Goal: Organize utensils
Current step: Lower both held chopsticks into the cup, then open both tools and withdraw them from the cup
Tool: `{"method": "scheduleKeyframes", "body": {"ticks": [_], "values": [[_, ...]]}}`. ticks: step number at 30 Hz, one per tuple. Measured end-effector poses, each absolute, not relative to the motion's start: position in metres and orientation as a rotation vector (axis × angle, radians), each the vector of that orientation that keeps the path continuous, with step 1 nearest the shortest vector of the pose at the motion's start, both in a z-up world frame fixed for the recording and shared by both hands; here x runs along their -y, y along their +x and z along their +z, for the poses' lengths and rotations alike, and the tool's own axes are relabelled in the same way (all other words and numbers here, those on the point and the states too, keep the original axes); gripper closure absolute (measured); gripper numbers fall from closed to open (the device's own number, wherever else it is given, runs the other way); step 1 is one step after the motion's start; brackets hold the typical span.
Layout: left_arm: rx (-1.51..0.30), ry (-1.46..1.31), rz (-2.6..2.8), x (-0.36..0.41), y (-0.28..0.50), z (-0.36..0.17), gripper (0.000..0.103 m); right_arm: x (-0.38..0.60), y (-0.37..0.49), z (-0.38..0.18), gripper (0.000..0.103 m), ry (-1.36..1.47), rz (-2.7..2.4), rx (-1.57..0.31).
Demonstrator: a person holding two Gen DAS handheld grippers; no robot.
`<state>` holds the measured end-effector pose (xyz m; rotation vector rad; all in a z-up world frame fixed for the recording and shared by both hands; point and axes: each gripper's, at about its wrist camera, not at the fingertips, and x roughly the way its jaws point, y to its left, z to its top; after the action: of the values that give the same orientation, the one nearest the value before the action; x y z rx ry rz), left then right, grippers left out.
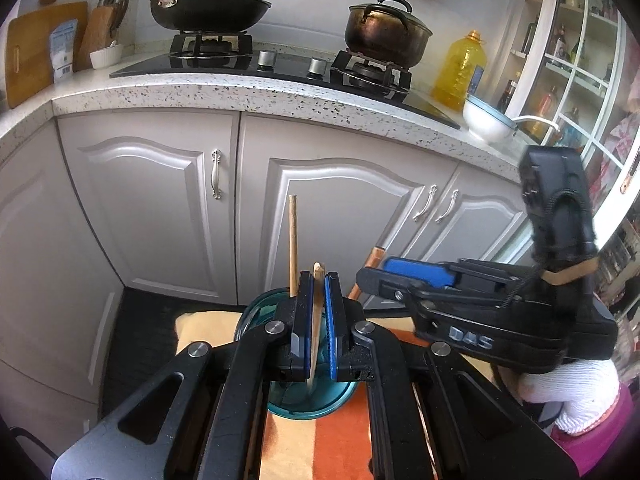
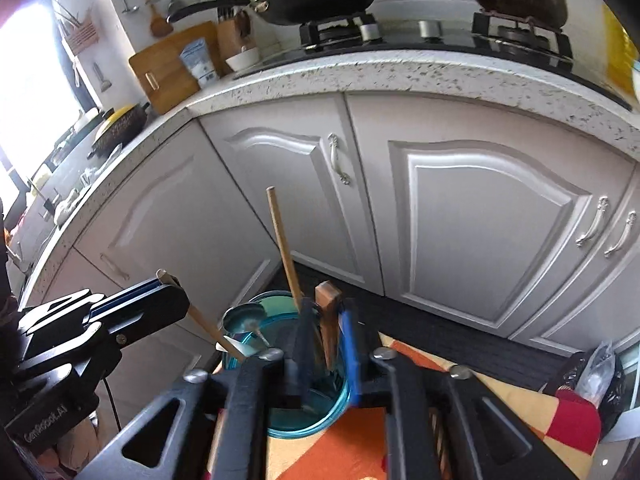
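- The left claw [image 1: 318,280] is pinching a pale wooden chopstick [image 1: 317,292] between its blue pads, its lower end reaching down into the teal glass cup [image 1: 256,312].
- The same chopstick shows in the right wrist view [image 2: 212,332], slanting from the left claw [image 2: 168,284] into the cup [image 2: 320,420].
- A second chopstick [image 1: 293,240] stands nearly upright in the cup, its top well above the rim.
- The right claw [image 2: 324,332] is pinching a darker wooden handle [image 2: 329,320] that stands in the cup; its lower end is hidden.
- A metal spoon [image 2: 245,318] leans inside the cup, bowl end up.
- The cup stands on a surface covered by an orange and cream cloth [image 1: 340,452], in front of white cabinet doors [image 1: 152,208].
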<state>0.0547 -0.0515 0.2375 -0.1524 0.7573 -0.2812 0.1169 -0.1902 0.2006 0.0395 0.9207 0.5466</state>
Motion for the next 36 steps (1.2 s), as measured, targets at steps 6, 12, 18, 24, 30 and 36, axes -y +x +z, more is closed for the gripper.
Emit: {"method": "scheduleKeyframes", "body": {"ticks": [6, 12, 18, 24, 30, 36], "values": [[-0.754, -0.155, -0.282, 0.053, 0.050, 0.241, 0.071, 0.200, 0.102, 0.205, 0.066, 0.060, 0.541, -0.912], [-0.739, -0.137, -0.268, 0.052, 0.037, 0.246, 0.069, 0.212, 0.082, 0.201, 0.066, 0.056, 0.519, -0.920], [-0.729, -0.111, -0.245, 0.059, 0.015, 0.242, 0.065, 0.226, 0.052, 0.198, 0.065, 0.042, 0.493, -0.912], [-0.720, -0.060, -0.249, 0.082, -0.011, 0.231, 0.062, 0.239, 0.021, 0.189, 0.063, 0.013, 0.444, -0.917], [-0.750, -0.029, -0.272, 0.111, -0.026, 0.213, 0.062, 0.261, -0.008, 0.176, 0.063, 0.032, 0.396, -0.936], [-0.773, -0.002, -0.289, 0.136, -0.035, 0.196, 0.062, 0.286, -0.028, 0.165, 0.063, 0.049, 0.344, -0.953]]}}
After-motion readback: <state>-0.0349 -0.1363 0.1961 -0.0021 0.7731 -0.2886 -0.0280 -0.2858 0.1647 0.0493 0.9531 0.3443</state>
